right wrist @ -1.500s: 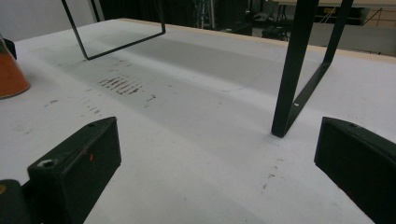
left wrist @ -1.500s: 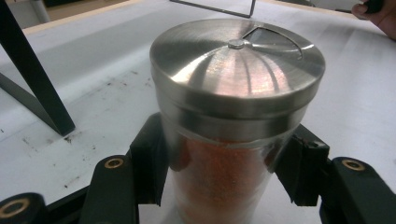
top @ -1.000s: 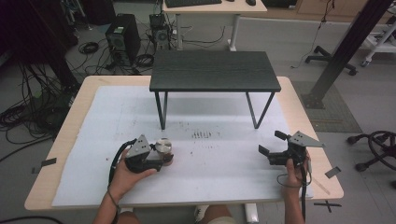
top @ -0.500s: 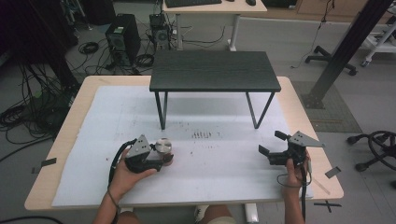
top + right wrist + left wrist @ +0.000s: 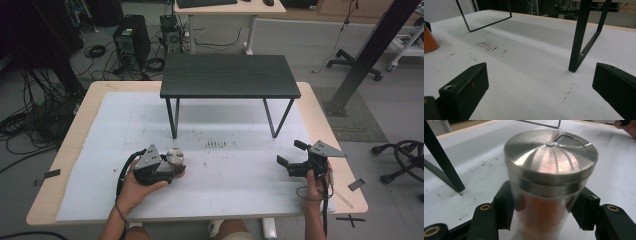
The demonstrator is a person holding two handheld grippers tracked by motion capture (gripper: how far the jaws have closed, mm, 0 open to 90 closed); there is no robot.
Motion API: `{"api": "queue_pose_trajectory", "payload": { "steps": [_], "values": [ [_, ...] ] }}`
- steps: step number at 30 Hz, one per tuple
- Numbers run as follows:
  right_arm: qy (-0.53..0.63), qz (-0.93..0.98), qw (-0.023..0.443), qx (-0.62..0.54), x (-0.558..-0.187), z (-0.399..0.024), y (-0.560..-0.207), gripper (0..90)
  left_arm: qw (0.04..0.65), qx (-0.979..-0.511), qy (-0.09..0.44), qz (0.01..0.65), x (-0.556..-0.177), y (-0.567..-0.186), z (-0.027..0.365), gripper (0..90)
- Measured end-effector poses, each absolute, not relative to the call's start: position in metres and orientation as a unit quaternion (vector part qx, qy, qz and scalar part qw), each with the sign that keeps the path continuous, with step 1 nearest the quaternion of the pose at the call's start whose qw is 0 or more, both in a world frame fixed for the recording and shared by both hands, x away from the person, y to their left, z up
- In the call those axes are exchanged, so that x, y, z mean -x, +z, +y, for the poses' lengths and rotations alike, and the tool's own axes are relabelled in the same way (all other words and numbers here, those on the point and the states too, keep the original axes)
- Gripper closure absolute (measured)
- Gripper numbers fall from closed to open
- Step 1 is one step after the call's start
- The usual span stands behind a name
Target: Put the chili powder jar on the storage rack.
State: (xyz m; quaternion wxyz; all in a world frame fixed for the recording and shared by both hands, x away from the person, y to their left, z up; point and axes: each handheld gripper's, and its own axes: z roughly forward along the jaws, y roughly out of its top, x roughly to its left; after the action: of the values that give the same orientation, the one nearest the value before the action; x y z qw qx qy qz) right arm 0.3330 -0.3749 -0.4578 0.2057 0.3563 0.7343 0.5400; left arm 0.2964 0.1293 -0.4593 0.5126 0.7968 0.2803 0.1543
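The left gripper (image 5: 544,212) clamps its fingers around a glass shaker of orange spice with a steel lid (image 5: 550,172), steadying it upright, while the right gripper (image 5: 539,92) waits with fingers spread, empty.

Shaker (image 5: 549,185): clear glossy glass body, brushed-metal lid (image 5: 550,157), orange granular fill. Gripper pads (image 5: 504,207): matt black plastic. Sheet (image 5: 240,165): matt white, scuffed. Stand (image 5: 229,75): dark wood-grain top, thin black metal legs.
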Motion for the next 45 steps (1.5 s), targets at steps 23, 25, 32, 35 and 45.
{"api": "queue_pose_trajectory", "payload": {
  "steps": [23,25,32,35,45],
  "values": [
    [0.537,0.737,0.201,-0.358,-0.335,-0.374,-0.459,0.2,0.526,-0.802,0.131,0.252,-0.292,-0.407,0.126,43.0],
    [0.536,0.737,0.2,-0.359,-0.335,-0.374,-0.459,0.2,0.533,-0.8,0.13,0.244,-0.293,-0.391,0.124,43.0],
    [0.531,0.74,0.198,-0.363,-0.336,-0.374,-0.46,0.2,0.538,-0.805,0.13,0.216,-0.303,-0.337,0.113,43.0],
    [0.528,0.743,0.195,-0.362,-0.337,-0.373,-0.46,0.2,0.538,-0.808,0.128,0.205,-0.309,-0.313,0.106,43.0],
    [0.529,0.745,0.189,-0.36,-0.338,-0.373,-0.461,0.2,0.547,-0.81,0.127,0.172,-0.329,-0.261,0.087,43.0]
  ]
}}
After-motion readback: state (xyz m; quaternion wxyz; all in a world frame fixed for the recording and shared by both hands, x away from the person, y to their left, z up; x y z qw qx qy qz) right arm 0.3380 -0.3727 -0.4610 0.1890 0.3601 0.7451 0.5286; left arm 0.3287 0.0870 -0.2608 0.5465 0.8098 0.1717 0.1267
